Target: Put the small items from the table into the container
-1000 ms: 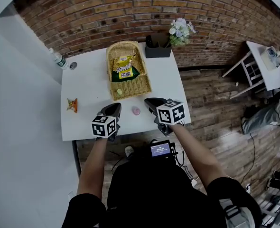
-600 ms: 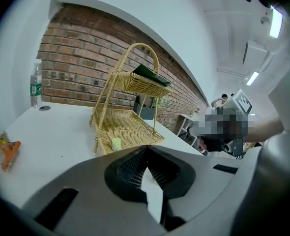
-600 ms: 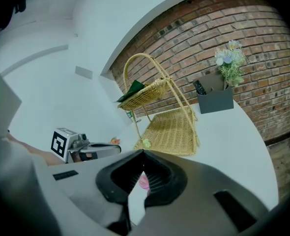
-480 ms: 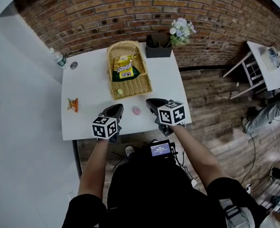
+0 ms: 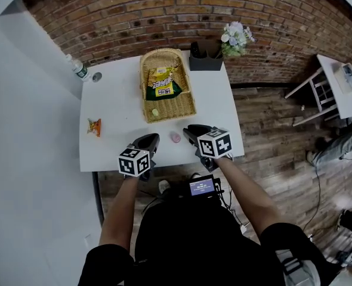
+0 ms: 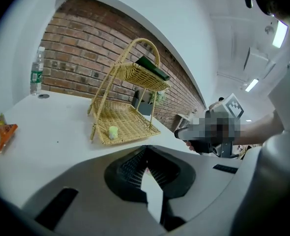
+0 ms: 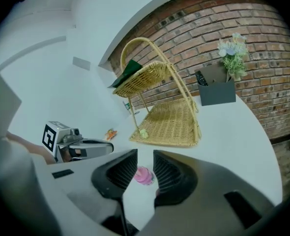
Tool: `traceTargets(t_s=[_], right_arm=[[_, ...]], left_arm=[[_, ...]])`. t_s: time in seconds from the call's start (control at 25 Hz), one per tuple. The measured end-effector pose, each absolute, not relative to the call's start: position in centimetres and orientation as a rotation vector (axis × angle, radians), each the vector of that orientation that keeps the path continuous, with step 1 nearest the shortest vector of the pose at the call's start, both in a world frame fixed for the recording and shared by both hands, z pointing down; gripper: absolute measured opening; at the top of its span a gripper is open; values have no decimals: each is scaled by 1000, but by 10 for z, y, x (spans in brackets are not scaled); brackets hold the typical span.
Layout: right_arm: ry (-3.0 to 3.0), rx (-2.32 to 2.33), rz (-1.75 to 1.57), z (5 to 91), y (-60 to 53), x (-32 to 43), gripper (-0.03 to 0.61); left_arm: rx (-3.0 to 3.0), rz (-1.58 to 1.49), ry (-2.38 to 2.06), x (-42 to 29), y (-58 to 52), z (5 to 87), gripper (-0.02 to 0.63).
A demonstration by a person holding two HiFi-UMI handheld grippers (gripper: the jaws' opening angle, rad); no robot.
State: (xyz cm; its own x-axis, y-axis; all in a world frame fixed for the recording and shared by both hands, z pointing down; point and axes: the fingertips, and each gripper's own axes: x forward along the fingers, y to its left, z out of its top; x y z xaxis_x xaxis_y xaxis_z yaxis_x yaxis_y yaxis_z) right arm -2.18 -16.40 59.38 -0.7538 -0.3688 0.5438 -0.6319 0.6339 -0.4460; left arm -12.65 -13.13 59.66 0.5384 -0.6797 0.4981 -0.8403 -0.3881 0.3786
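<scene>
A small pink item (image 5: 175, 137) lies on the white table (image 5: 113, 109) near its front edge. My right gripper (image 5: 190, 130) sits just right of it. In the right gripper view the pink item (image 7: 144, 175) shows in the gap of the right gripper (image 7: 144, 157), whose jaws are opening and do not press on it. My left gripper (image 5: 147, 142) is shut and empty, left of the pink item. The two-tier wicker basket (image 5: 185, 103) holds snack packets (image 5: 161, 85) and a small green item (image 5: 155, 112). An orange wrapper (image 5: 93, 126) lies at the table's left.
A water bottle (image 5: 77, 69) and its cap (image 5: 96, 77) stand at the far left corner. A black holder (image 5: 206, 58) with flowers (image 5: 235, 36) is behind the basket, by the brick wall. The table edge runs just under both grippers.
My right gripper has dipped slightly toward the pink item. The left gripper has stayed put, and the head view has shifted a little.
</scene>
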Motion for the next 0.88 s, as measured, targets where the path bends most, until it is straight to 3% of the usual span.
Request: traceTargets(t_s=[0.16, 0.44, 0.88], right_arm=[[-2436, 711, 906, 605, -155, -32, 170], [-2393, 600, 874, 629, -140, -53, 273], [-2314, 555, 860, 661, -138, -67, 282]], left_arm=[[2158, 344, -1227, -131, -124, 599, 9], [2114, 332, -1255, -145, -114, 606, 9], [2058, 321, -1270, -156, -105, 616, 9]])
